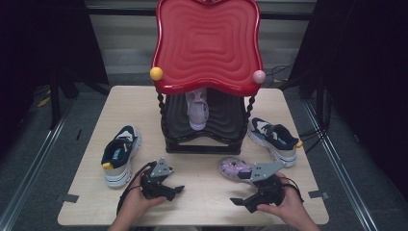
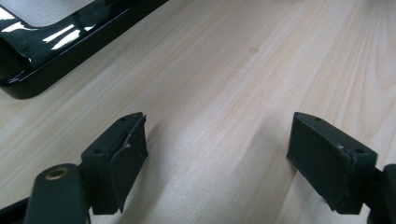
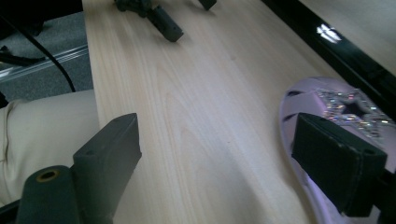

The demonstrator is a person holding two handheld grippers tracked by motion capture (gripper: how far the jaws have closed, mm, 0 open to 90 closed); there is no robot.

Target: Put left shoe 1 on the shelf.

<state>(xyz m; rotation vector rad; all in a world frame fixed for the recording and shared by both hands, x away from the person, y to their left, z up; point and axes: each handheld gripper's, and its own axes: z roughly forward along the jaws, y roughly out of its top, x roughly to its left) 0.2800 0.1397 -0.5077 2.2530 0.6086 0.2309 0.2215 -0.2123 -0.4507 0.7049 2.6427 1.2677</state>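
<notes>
A lilac sandal (image 1: 233, 168) with a glittery star (image 3: 348, 108) lies on the wooden table (image 1: 202, 192) in front of the rack. My right gripper (image 1: 239, 189) hovers just near it, jaws open and pointing left; in the right gripper view (image 3: 215, 163) the sandal's toe lies beyond the right jaw, with bare wood between the jaws. My left gripper (image 1: 174, 183) rests low over the table at front left, open, with only wood between its jaws (image 2: 217, 158). The rack's glossy black base (image 2: 56, 44) shows at upper left of that view.
A two-tier rack with a red top (image 1: 207, 43) stands mid-table, a pale pink shoe (image 1: 197, 109) on its lower black shelf. Navy-and-white sneakers lie left (image 1: 120, 154) and right (image 1: 274, 138) of it. The table's front edge is close to both hands.
</notes>
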